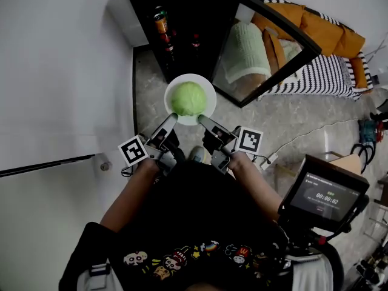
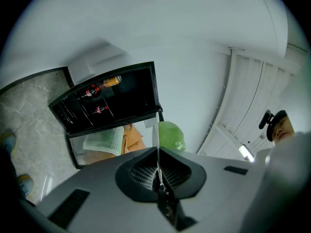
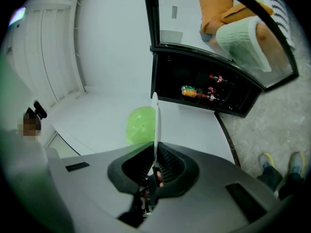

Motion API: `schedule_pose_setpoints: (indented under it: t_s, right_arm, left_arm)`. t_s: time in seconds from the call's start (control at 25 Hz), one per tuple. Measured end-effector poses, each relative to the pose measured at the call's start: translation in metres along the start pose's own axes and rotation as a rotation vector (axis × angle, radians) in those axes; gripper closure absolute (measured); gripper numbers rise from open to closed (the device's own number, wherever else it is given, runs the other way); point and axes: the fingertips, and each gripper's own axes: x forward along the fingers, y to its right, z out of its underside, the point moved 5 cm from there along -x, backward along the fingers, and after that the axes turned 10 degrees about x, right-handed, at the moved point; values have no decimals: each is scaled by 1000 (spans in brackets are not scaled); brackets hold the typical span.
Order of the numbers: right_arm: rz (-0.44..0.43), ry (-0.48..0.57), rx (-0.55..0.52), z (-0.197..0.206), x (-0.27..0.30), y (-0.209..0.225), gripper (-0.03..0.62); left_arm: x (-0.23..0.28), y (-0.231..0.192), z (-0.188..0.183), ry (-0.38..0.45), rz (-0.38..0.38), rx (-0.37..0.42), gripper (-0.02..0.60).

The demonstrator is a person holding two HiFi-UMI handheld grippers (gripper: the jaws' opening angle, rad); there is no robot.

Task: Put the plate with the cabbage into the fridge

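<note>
- Head view: my left claw [image 1: 171, 119] and right claw [image 1: 201, 119] each pinch the near rim of the white plate [image 1: 208, 88]. It is held in the air between them. The cabbage [image 1: 188, 98] sits centred on it, just beyond both claws. Further ahead the black fridge [image 1: 182, 23] stands open, its glass door [image 1: 273, 47] off to the right.
- Left gripper view: jaws are clenched on the thin edge of the plate [image 2: 156, 130], with the cabbage [image 2: 171, 136] just right of it.
- Right gripper view: jaws are clenched likewise, with the cabbage [image 3: 140, 125] left of the edge.
- Handling, as judged: the plate looks stiff, glossy, slippery and probably breakable. The round, smooth, pale-green cabbage may roll. Hold the rim at two points and keep it level.
</note>
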Motion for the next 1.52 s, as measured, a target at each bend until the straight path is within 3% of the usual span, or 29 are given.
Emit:
schedule_pose_setpoints:
  t_s: [0.76, 1.52]
  right_arm:
    - [-19, -21, -12, -2, 4, -1, 575]
    - [-24, 0, -3, -5, 4, -2, 576]
  left_arm:
    - [-1, 0, 0, 40, -3, -3, 572]
    - [3, 0, -4, 20, -9, -13, 572]
